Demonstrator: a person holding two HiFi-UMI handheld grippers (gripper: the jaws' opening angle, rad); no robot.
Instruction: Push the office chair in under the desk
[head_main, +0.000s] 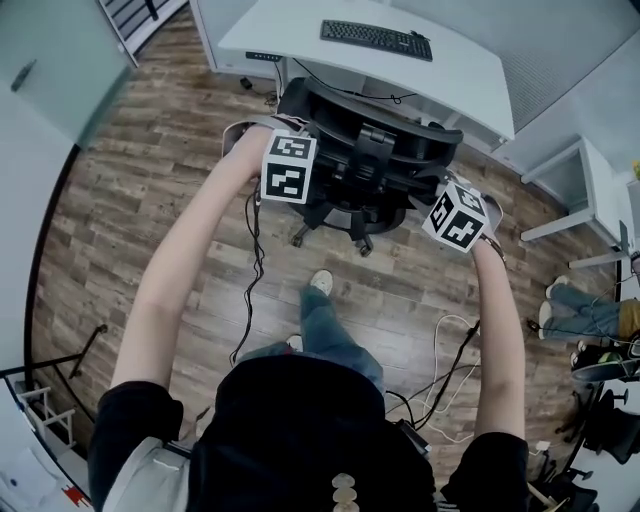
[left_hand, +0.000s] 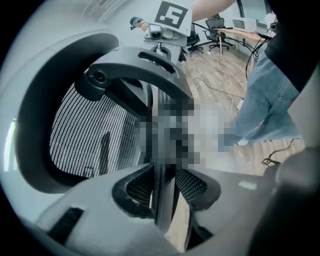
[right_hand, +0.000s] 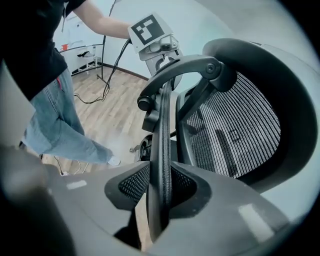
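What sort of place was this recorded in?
Probably an office: a white desk with a keyboard on it, a mesh-backed office chair in front of it, and further chairs across the wood-look floor.

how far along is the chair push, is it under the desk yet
Done: both grippers are clamped on the backrest rim, left gripper and right gripper. In hand: the office chair stands with its back at the front edge of the desk. Left: its wheeled base shows on the floor, so a last push seems needed.
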